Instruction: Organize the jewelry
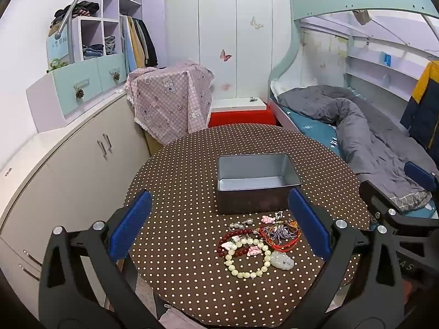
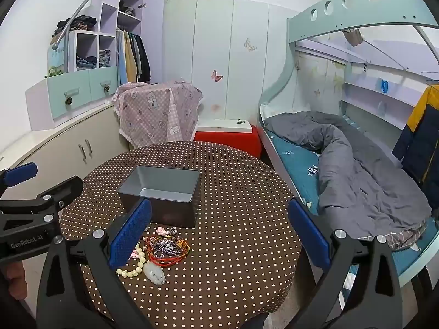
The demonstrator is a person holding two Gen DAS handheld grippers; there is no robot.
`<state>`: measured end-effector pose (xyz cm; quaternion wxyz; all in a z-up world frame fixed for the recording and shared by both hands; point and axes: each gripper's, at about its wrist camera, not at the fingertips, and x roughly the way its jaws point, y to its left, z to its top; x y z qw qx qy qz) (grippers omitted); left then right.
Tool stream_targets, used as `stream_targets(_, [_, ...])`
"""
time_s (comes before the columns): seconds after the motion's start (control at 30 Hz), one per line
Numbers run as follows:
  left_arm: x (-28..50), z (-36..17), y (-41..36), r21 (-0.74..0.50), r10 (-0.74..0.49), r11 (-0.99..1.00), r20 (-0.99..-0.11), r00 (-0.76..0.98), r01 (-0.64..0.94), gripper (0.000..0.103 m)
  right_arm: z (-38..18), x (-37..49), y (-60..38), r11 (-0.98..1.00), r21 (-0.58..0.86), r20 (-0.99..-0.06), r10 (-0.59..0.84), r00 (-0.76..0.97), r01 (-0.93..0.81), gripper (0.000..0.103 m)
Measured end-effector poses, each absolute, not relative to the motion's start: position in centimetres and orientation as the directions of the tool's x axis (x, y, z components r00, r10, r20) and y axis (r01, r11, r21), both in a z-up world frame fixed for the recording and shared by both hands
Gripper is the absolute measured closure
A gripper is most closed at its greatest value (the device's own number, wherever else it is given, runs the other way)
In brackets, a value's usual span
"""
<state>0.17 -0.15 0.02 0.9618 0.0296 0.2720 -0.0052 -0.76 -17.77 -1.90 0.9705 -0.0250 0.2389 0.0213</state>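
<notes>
A round worktop with a brown cloth covered in white dots (image 1: 192, 181) fills the middle of the room, with a bed with a grey blanket (image 1: 365, 126) off to one side. On the worktop sits a grey metal box with no lid (image 1: 256, 183), and it looks empty inside. Just in front of the box, close but not touching it, lies a little heap of jewelry: a ring of pale round beads (image 1: 248, 257), a string of dark red beads (image 1: 233, 237), a bunch of red and purple woven cords (image 1: 281, 233), a flat pale stone charm (image 1: 282, 260) and small pink charms (image 1: 267, 219). The left hand-held gripper (image 1: 219, 224) has its blue pads spread wide with nothing between them, and the heap lies right ahead of it, a bit toward its right pad. The right hand-held gripper (image 2: 219, 233) is spread wide too and holds nothing; the heap (image 2: 162, 249) lies toward its left pad. I think the left one is placed better for the first pick, since the heap sits more in its middle. The heap spreads side to side across the worktop, and nothing is in the box yet
</notes>
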Motion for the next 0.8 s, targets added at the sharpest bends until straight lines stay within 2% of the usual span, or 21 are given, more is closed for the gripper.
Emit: stream_targets(0.8, [0.3,0.0,-0.2,0.052,0.002,0.998,-0.529,0.849,0.030,0.006,-3.0,0.0,-17.5,0.998,-0.026,-0.489,0.031,0.872,-0.050,0.008])
